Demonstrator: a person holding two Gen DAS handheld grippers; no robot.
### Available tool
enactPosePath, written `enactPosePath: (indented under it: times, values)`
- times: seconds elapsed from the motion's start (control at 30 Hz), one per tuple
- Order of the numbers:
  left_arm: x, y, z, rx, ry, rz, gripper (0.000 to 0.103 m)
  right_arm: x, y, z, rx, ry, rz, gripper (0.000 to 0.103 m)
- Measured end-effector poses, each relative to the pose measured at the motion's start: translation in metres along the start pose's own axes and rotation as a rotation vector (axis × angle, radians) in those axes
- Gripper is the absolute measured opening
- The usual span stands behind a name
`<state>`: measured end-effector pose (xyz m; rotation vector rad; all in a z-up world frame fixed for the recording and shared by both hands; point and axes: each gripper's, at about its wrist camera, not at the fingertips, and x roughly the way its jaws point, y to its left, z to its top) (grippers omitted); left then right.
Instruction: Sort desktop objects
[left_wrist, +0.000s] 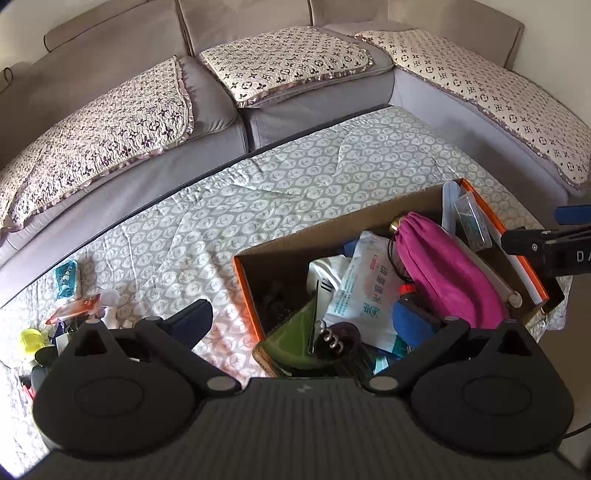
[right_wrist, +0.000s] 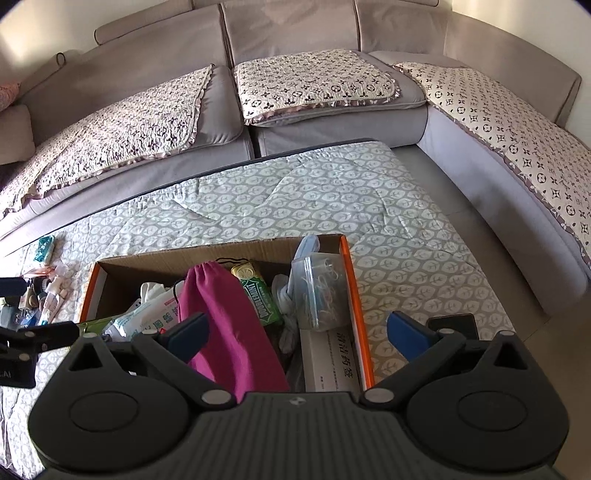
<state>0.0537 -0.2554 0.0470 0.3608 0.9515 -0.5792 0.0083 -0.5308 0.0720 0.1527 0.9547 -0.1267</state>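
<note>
Two handheld grippers hover over an orange-edged cardboard box (right_wrist: 354, 291) on a leaf-print table cover (left_wrist: 258, 184) during a desktop sort. The box is already well filled: a magenta drawstring pouch (right_wrist: 229, 317) lies across its middle, with a green gum pack (right_wrist: 255, 295) just beside it, a clear tub of paper clips (right_wrist: 319, 291) toward the box's right wall, and a white packet with printed characters (left_wrist: 362, 291) toward its left.

The left gripper (left_wrist: 299, 314) is held low over the box's near left corner, jaws spread wide and gripping nothing. The right gripper (right_wrist: 295, 328) is poised above the box's near right edge, likewise wide apart and empty, one finger inside the box line and one outside it.

The work appears to sit between placements, with neither claw carrying anything. Loose items (left_wrist: 70, 314) remain heaped on the cover well to the left of the box, among them a teal packet (left_wrist: 66, 278) and a yellow object (left_wrist: 31, 338). The next move likely calls for swinging the left gripper away from the box toward that heap and lowering it around a single piece.
</note>
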Motion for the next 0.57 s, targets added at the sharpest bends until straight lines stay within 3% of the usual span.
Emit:
enactPosePath:
  times: [0.27, 0.33, 0.57]
  values:
    - [-0.005, 0.007, -0.004, -0.122, -0.034, -0.03, 0.103, -0.002, -0.002, -0.006, 0.002, 0.005, -0.005, 0.103]
    - [-0.005, 0.005, -0.007, -0.129, -0.046, -0.009, 0.103, -0.003, -0.003, -0.008, 0.006, 0.004, -0.011, 0.103]
    - [-0.009, -0.007, -0.012, -0.052, -0.089, 0.031, 0.103, -0.008, -0.006, -0.012, 0.019, -0.001, -0.018, 0.103]
